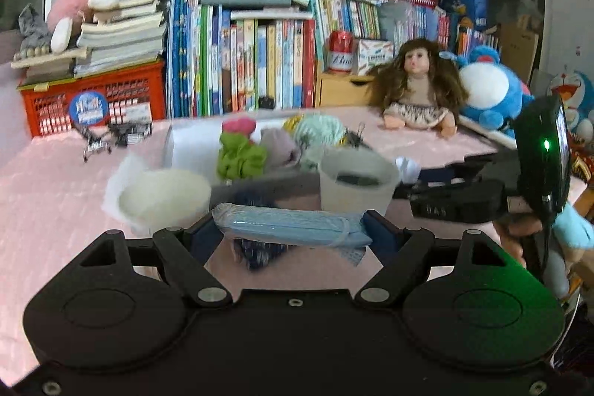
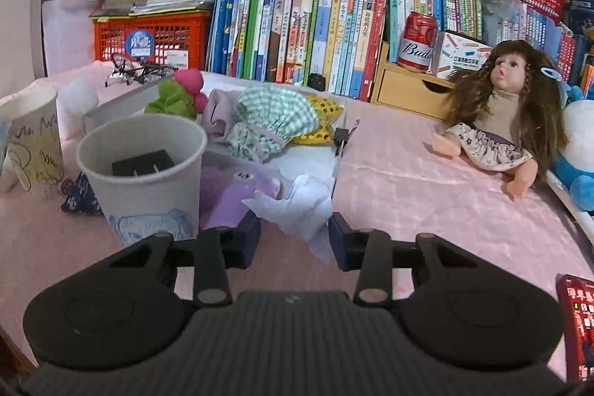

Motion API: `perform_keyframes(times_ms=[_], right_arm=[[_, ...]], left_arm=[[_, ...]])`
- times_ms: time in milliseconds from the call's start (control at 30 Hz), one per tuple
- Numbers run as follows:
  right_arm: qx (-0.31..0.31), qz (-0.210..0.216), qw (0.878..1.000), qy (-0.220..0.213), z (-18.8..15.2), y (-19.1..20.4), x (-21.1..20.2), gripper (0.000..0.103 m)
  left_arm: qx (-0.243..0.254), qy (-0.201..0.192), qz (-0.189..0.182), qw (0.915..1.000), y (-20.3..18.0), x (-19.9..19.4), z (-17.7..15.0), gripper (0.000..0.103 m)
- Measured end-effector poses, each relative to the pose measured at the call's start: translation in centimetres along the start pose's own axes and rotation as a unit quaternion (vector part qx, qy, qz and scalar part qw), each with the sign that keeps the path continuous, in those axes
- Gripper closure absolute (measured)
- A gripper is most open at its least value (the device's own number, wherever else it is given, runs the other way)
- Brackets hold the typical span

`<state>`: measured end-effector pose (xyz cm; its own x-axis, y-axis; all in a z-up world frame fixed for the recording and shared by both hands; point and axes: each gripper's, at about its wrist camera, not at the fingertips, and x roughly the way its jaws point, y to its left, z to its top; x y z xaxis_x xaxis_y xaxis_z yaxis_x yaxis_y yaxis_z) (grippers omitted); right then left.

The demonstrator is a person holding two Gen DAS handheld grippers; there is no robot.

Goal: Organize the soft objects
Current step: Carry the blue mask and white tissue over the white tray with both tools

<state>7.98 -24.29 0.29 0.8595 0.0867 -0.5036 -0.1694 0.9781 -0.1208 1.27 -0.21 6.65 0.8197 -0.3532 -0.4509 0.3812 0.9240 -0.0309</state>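
My left gripper (image 1: pixel 291 229) is shut on a stack of light blue face masks (image 1: pixel 289 225) and holds it crosswise above the pink table. A dark blue patterned cloth (image 1: pixel 256 253) lies beneath it. My right gripper (image 2: pixel 293 236) is open around a crumpled white tissue (image 2: pixel 300 206), one finger on each side, apart from it. A white box (image 2: pixel 111 108) behind holds soft things: a green scrunchie (image 2: pixel 172 101), a green checked cloth cap (image 2: pixel 273 117), a yellow sequin piece (image 2: pixel 323 121). A purple cloth (image 2: pixel 230 192) lies beside the tissue.
Two paper cups (image 2: pixel 148 180) (image 2: pixel 31 140) stand at the left; the nearer holds a black object. A doll (image 2: pixel 497 114) and a blue plush (image 2: pixel 579 151) sit at the right. Books, red crates (image 2: pixel 148 36) and a wooden drawer (image 2: pixel 408 88) line the back. A phone (image 2: pixel 577 325) lies at the lower right.
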Motion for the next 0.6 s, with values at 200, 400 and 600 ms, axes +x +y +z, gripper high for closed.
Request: perform_keyframes(times_ms=[200,400,600], right_arm=[[0.006,-0.005,1.000,-0.006,0.9,-0.6,-0.6,0.059],[0.010,-0.008,1.000,-0.011,1.9,-1.0,-1.0,0.059],[0.004,-0.007,1.000,-0.020,2.8,-1.2,-1.4,0.059]], left_arm=[[-0.004,-0.014,-0.007,0.9999,0.3,0.6,3.2,0.024],[0.001,-0.024,0.004,0.9997,0.5,1.3,5.7,0.024],[0.000,-0.023,0.008,0.9997,0.8,2.5,7.7,0.024]])
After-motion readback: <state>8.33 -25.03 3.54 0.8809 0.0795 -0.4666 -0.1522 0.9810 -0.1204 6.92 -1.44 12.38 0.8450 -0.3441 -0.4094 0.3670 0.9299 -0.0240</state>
